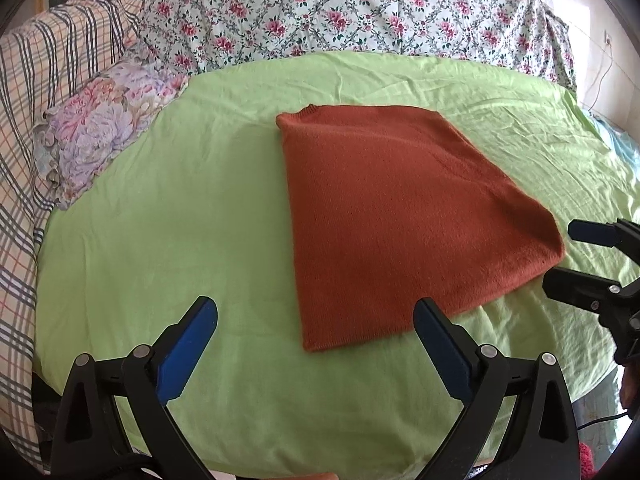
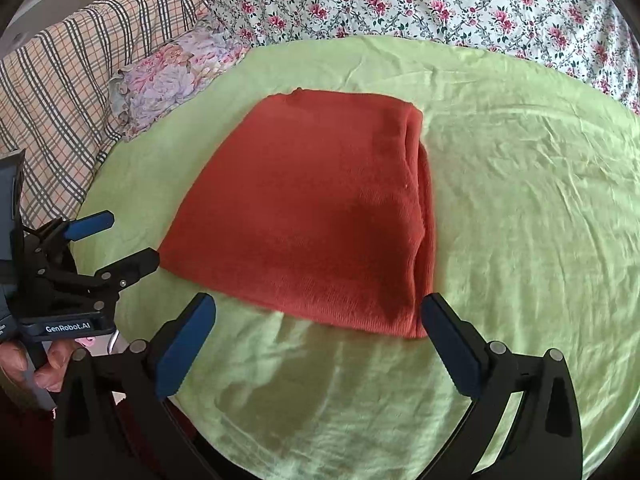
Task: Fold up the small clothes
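A rust-orange knit sweater (image 1: 400,216) lies folded into a flat rectangle on the light green sheet (image 1: 160,240). In the right wrist view the sweater (image 2: 312,216) shows stacked folded layers along its right edge. My left gripper (image 1: 316,312) is open and empty, hovering just in front of the sweater's near left corner. It also shows in the right wrist view (image 2: 116,240), beside the sweater's left edge. My right gripper (image 2: 320,308) is open and empty at the sweater's near edge. It also shows in the left wrist view (image 1: 564,252), by the sweater's right corner.
A purple floral pillow (image 1: 100,128) lies at the sheet's left. A plaid blanket (image 1: 28,120) is further left. A floral quilt (image 1: 340,12) is heaped along the back. The bed edge (image 1: 600,376) drops off at the right.
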The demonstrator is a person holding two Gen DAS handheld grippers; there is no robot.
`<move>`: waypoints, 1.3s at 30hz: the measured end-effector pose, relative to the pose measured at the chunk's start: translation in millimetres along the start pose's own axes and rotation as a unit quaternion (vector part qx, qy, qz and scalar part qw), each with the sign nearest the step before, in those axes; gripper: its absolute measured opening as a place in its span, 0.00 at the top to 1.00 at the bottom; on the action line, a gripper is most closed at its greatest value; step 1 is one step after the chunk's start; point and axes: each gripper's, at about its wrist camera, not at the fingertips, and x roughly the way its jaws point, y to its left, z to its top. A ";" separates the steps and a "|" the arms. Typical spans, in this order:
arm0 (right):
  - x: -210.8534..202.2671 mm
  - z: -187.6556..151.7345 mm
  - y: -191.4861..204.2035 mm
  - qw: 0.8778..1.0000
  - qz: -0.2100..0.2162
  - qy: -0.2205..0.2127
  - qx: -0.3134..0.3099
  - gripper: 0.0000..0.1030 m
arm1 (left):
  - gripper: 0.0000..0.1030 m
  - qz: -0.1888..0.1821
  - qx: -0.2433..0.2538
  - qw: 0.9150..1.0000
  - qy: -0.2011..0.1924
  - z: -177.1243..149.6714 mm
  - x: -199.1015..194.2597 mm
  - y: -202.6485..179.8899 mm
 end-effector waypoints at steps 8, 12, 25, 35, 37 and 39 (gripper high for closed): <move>6.0 12.2 2.0 1.000 0.008 0.008 -0.010 0.01 | 0.03 0.003 0.000 1.000 0.010 10.2 8.5 1.9; 11.3 17.9 1.9 1.000 0.015 0.014 -0.010 0.01 | 0.03 0.007 -0.005 1.000 0.013 17.2 12.7 3.9; 18.5 32.9 2.2 1.000 0.020 0.013 -0.003 0.01 | 0.03 0.010 -0.013 1.000 0.016 33.2 21.4 -2.8; 25.6 37.2 0.1 1.000 0.025 0.015 0.008 0.01 | 0.03 0.005 -0.017 1.000 0.023 36.0 25.6 -6.5; 25.8 36.7 -0.7 1.000 0.026 0.015 0.011 0.01 | 0.03 0.005 -0.018 1.000 0.024 36.9 26.5 -7.1; 25.6 36.7 -1.5 0.999 0.026 0.014 0.015 0.01 | 0.03 0.005 -0.018 1.000 0.023 37.6 26.8 -8.5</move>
